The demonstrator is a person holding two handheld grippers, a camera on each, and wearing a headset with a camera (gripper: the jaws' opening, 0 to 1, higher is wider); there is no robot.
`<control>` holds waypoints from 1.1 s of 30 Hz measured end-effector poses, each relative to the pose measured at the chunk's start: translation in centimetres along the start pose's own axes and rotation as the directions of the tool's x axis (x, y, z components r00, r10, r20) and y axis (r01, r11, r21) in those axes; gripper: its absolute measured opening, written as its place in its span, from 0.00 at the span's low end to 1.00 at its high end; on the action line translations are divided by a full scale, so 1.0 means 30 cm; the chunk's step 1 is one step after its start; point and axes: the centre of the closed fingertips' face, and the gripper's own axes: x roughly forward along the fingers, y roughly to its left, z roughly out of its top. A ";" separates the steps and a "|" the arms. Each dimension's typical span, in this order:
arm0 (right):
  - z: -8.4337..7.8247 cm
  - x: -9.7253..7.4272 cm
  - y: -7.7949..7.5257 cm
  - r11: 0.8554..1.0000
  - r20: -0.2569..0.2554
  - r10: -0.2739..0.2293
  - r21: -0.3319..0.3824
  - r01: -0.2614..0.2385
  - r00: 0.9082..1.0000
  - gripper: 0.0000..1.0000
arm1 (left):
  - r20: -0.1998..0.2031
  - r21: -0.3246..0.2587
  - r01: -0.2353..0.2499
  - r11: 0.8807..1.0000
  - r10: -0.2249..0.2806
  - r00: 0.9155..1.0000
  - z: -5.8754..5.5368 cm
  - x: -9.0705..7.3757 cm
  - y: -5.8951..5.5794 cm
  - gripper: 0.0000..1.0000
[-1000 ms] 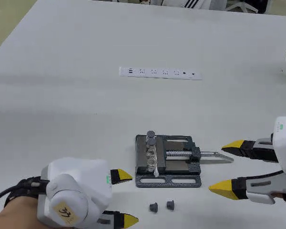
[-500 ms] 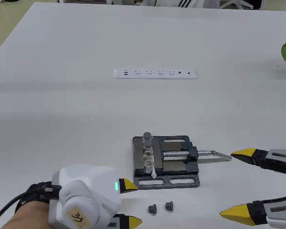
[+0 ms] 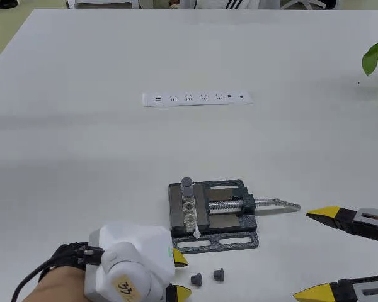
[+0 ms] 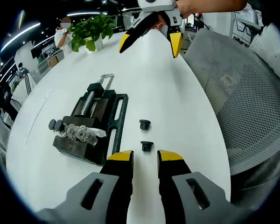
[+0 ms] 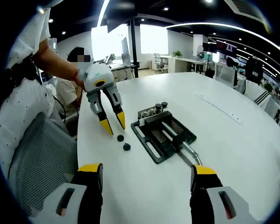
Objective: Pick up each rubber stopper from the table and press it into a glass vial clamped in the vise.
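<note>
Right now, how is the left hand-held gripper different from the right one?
The left hand-held gripper has its jaws only a little apart; the right hand-held gripper has its jaws spread wide. The left one is close to the two loose stoppers; the right one is farther off, by the handle end of the vise. Both have yellow tips and hold nothing.

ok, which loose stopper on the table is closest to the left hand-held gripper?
The nearer stopper, sitting just ahead of the left hand-held gripper in line with its open jaws. The other stopper lies beyond it, farther from the tips.
</note>
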 end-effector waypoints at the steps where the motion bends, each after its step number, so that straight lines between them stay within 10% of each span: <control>1: -0.003 -0.002 0.000 1.000 -0.002 -0.002 0.000 0.002 1.000 0.75 | 0.000 0.000 0.002 1.000 -0.002 1.000 0.001 0.005 0.000 0.16; 33: -0.008 -0.024 -0.011 1.000 0.013 -0.018 0.020 0.017 1.000 0.72 | -0.041 0.013 0.029 0.999 -0.028 0.999 -0.022 0.054 0.002 0.04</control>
